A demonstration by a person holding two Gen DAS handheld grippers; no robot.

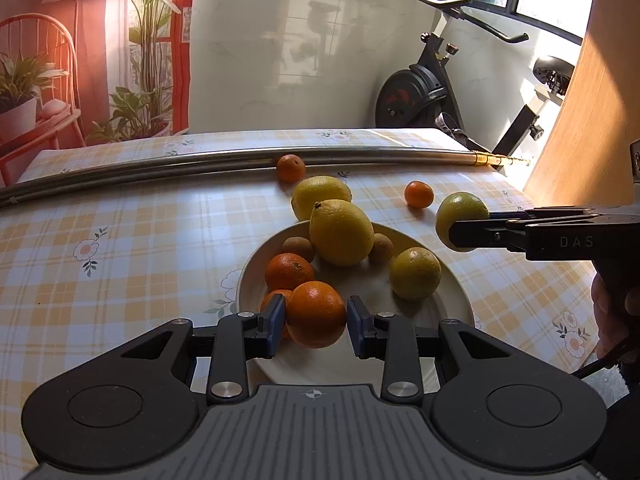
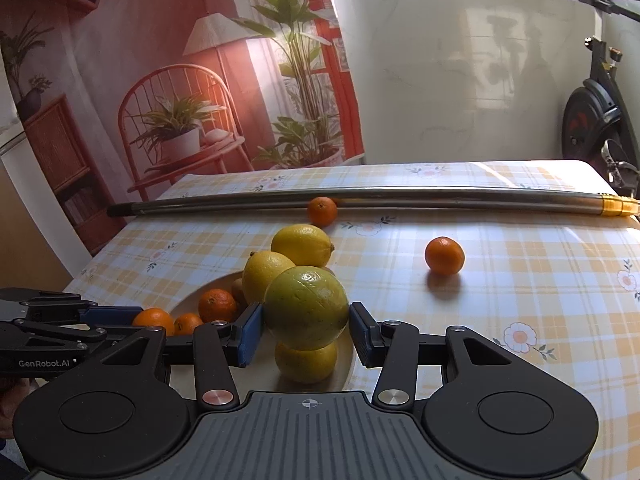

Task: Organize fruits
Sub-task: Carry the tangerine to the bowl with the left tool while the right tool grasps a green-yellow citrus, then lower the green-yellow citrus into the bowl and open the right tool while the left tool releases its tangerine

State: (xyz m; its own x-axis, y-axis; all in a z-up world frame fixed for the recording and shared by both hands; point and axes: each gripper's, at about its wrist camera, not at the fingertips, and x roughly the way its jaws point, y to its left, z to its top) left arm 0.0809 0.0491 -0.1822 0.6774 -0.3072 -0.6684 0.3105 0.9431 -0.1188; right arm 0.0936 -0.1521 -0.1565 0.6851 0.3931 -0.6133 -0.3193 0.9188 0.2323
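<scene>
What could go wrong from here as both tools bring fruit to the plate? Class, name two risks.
1. The plate already holds several fruits, with a lemon piled in the middle. Another fruit set down could roll off the rim.
2. The left tool with its orange and the right tool with its green fruit are close together over the plate and might collide.

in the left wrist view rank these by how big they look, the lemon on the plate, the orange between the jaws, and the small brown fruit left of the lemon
1. lemon
2. orange, only slightly smaller, and nearer the camera, so unsure
3. small brown fruit, clearly smallest
</scene>
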